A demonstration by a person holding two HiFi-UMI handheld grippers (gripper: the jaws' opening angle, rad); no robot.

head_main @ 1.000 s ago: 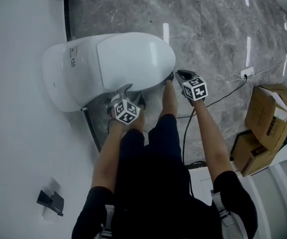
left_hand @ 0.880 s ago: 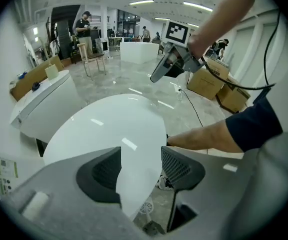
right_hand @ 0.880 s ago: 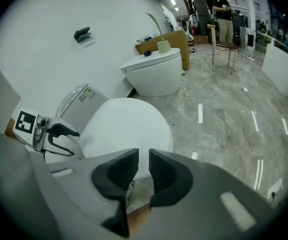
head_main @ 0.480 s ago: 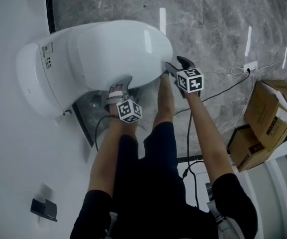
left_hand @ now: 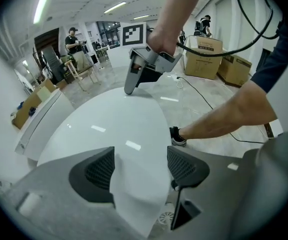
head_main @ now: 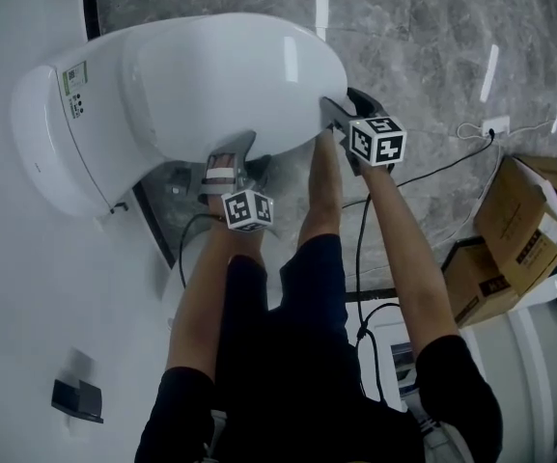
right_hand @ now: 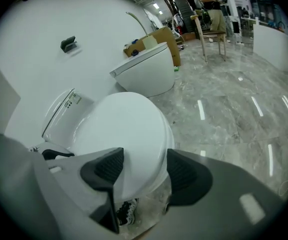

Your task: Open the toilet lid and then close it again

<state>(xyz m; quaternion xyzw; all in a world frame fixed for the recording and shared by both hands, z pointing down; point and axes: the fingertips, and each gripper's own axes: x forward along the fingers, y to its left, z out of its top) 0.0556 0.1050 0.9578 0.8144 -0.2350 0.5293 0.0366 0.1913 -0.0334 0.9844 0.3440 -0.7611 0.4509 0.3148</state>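
Observation:
The white toilet [head_main: 56, 133] stands against the white wall with its lid [head_main: 220, 75] down. My left gripper [head_main: 232, 162] sits at the lid's near side rim, my right gripper [head_main: 338, 114] at the front rim. In the left gripper view the lid's [left_hand: 114, 129] thin edge lies between the left gripper's [left_hand: 139, 170] jaws, which have just been opening; the pads stand clear of it. In the right gripper view the lid's [right_hand: 124, 129] rim lies inside the right gripper's [right_hand: 144, 171] jaws, which have also just been opening and do not press on it.
My bare leg [head_main: 324, 196] stands between the two arms, close to the bowl. Cardboard boxes [head_main: 524, 230] and a power strip with cables [head_main: 495, 125] lie on the marble floor at right. A black holder [head_main: 75, 398] hangs on the wall. A second toilet [right_hand: 144, 71] stands further off.
Both grippers stay at the lid's rim and look lower against the toilet. The right gripper's jaws spread apart. The head view has shifted, so the toilet shows larger and further left.

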